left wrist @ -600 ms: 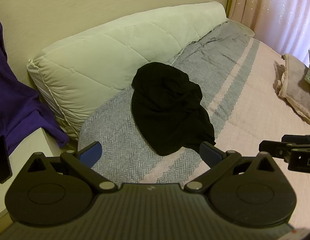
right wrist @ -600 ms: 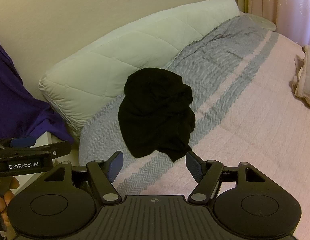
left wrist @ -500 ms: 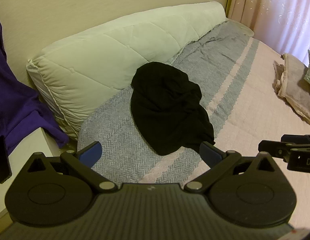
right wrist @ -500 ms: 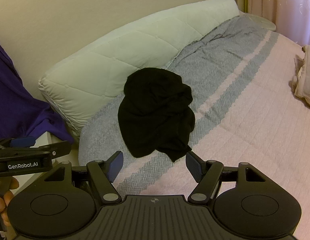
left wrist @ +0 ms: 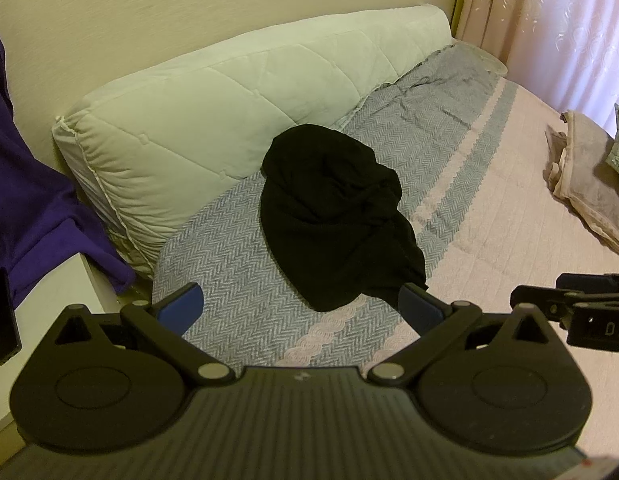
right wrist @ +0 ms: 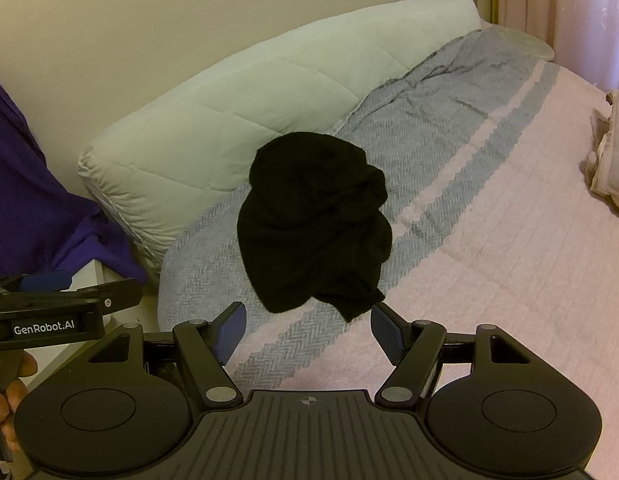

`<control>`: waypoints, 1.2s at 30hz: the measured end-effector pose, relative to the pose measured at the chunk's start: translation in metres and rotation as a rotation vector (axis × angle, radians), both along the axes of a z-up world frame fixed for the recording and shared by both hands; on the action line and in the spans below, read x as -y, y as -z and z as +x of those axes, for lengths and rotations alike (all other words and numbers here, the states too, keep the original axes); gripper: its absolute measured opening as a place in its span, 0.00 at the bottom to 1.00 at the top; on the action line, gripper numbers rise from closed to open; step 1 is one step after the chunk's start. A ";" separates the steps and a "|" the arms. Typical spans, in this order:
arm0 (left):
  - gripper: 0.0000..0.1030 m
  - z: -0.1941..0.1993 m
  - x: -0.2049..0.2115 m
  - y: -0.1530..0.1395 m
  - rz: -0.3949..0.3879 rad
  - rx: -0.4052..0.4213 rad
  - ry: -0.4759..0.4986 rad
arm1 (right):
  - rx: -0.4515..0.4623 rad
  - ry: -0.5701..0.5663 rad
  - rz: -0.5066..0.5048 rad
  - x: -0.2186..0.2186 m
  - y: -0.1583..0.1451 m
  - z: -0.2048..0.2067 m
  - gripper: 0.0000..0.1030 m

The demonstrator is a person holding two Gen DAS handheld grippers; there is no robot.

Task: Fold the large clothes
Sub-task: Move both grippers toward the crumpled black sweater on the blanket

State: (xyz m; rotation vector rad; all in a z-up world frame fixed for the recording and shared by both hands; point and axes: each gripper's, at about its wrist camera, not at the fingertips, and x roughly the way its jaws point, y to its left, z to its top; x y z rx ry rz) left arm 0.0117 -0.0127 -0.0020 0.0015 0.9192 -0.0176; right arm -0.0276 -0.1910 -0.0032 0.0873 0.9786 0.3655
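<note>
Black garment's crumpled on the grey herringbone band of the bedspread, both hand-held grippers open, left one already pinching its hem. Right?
Not quite. The left hand-held gripper is open and holds nothing; its jaws stand apart short of the black garment, as the left wrist view shows. The rest holds: the garment lies crumpled on the grey herringbone band, and the right hand-held gripper is open too.

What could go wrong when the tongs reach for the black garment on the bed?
1. The black garment lies crumpled in a heap, so the open left tongs or right tongs may pinch several layers at once.
2. It rests on a loose blanket; a deep pinch could lift that too.
</note>
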 end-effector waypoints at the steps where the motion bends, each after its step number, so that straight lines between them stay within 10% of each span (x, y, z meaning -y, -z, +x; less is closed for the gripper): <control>1: 0.99 0.000 0.000 0.001 0.000 -0.001 0.000 | 0.000 0.000 0.001 0.001 0.000 0.000 0.64; 26: 0.99 0.007 0.020 0.026 0.036 -0.054 -0.064 | -0.056 -0.070 0.023 0.054 0.039 0.046 0.64; 36: 0.99 0.107 0.006 0.072 0.158 -0.054 0.123 | -0.036 -0.051 -0.009 0.033 0.094 0.125 0.64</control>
